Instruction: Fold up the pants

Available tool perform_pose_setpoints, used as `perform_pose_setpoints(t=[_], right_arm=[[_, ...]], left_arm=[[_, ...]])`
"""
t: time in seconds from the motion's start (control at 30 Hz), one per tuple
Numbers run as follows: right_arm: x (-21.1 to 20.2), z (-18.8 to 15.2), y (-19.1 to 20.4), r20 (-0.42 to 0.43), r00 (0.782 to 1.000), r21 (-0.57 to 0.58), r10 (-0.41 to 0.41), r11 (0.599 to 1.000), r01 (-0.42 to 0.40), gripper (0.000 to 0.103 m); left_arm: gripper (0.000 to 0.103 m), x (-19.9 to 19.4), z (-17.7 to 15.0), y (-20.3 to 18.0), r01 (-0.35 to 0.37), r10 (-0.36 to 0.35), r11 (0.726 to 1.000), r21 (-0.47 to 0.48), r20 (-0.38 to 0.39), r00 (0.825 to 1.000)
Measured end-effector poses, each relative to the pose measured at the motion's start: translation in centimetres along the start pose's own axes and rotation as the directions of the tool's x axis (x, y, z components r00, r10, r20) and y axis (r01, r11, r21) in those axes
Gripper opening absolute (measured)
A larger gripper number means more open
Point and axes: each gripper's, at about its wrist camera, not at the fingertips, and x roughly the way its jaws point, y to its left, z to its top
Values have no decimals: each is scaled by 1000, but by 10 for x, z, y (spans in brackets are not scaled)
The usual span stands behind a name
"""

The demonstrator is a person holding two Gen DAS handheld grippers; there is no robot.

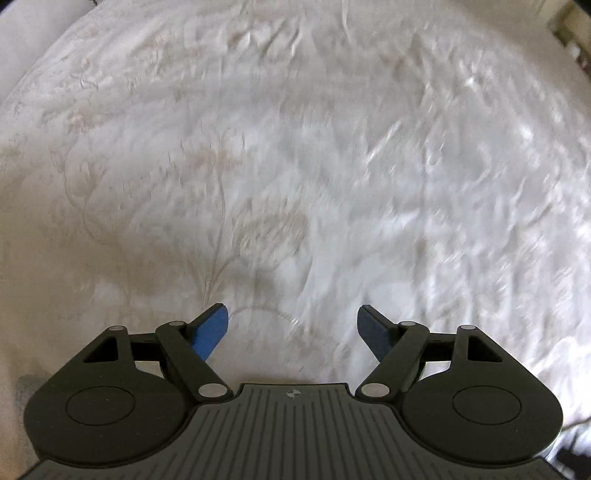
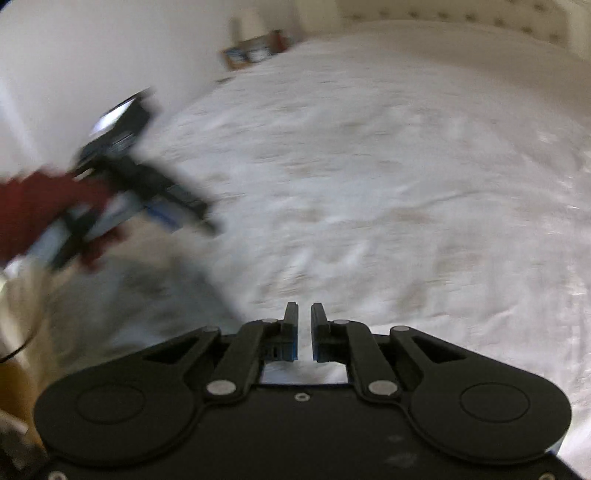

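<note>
Your L gripper (image 1: 293, 317) has its jaws wide, blue pads (image 1: 210, 332) well apart, w/ nothing between them. Under it there's only the white bedspread (image 1: 332, 147), which is wrinkled, has a faint floral print toward 9 o'clock and is smeared by blur toward 3.

Your R gripper (image 2: 303, 314) has its jaws narrow. There's a thin gap, the pads aren't touching, and bedspread shows through the slot. It's gripping nothing.

Pants (image 2: 147, 291): in the R wrist view they're the grey, blurred patch lying on the bed at approx 8–9 o'clock of the frame, i.e. at 9–10 o'clock from your R fingertips, near but apart. The blur's too heavy to tell how they're folded. In the L wrist view only a grey scrap shows at the 8 o'clock edge, just beside the gripper's body. It's prob. the same cloth, well off from the open jaws and not between them.

In the R view your L gripper also shows at 9–10 o'clock, tilted down over the bed beyond the grey patch, held by a hand (image 2: 40, 206) in red. I can't tell whether it touches the cloth.

Containers: a brownish boxy thing (image 2: 247, 53) sits at 11 o'clock beside the bed, too blurred to say what it is or what it holds. A tufted headboard (image 2: 480, 14) is at 1 o'clock.
</note>
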Motion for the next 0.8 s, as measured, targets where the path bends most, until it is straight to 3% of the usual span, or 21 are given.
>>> perform_pose_setpoints(t=[0.1,0.23,0.3,0.43,0.6,0.67,0.8], right_arm=[[4,-16,31,-54,994,-31,97,995,-99,11],[39,-27,54,-133,984,-95,118,987,-131,11],[58,-29,54,-152,986,-101,74,991,-90,11],[89,-28,30,-210,974,-19,-80,997,78,9],[87,-29,23,-215,972,-3,-89,996,91,7],[84,-29,26,-213,972,-11,-96,995,96,9],[61,-30,27,-184,977,32,-106,993,114,13]], left_arm=[[76,-16,-5,-2,41,-41,999,-1,29,999],[76,-30,-50,-3,75,-75,997,10,40,996],[76,-31,-64,1,88,-88,996,5,34,996],[76,-33,-91,6,118,-118,993,8,20,993],[76,-17,-100,-1,146,-145,989,36,-14,989],[76,-6,-97,0,124,-124,992,26,-15,992],[77,25,-85,9,5,-5,1000,3,-57,998]])
